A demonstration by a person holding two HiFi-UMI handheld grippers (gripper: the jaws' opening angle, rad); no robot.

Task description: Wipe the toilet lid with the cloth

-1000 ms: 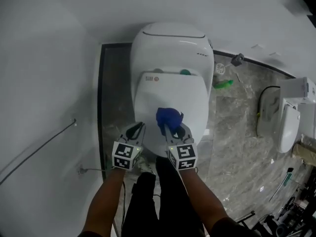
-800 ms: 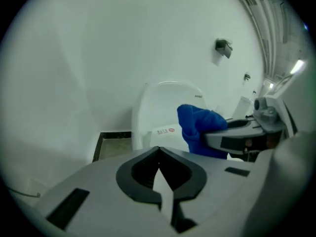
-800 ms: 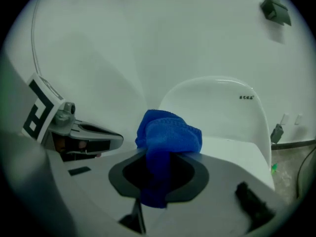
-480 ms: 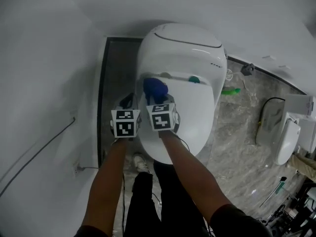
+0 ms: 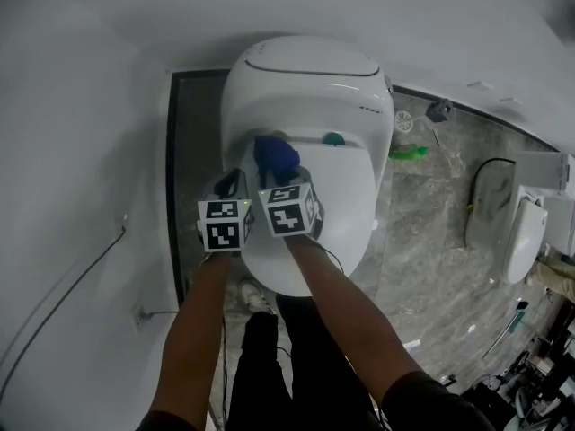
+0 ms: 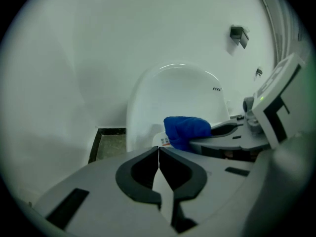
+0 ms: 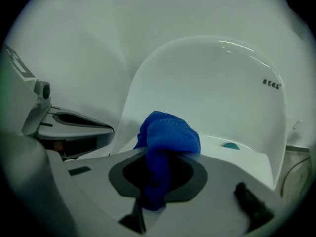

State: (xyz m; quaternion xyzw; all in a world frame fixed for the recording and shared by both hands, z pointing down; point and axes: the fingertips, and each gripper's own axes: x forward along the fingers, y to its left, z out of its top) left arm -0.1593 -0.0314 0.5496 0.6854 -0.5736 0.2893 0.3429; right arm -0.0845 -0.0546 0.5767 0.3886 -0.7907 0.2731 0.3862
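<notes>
The white toilet lid lies closed below the rounded rear housing. My right gripper is shut on the blue cloth, which bunches out past its tips at the lid's back left, by the hinge. In the right gripper view the cloth fills the space between the jaws of the right gripper. My left gripper is just left of it at the lid's left edge. Its jaws meet with nothing between them; the cloth shows to its right.
A small green round part sits at the lid's hinge. A dark floor strip runs along the white wall on the left. On the marble floor to the right lie a green object and another white fixture. The person's legs stand before the bowl.
Both grippers have moved from the lid's front edge to its back left by the hinge, the right one carrying the cloth along. The left jaws, slightly apart a second ago, are closed.
</notes>
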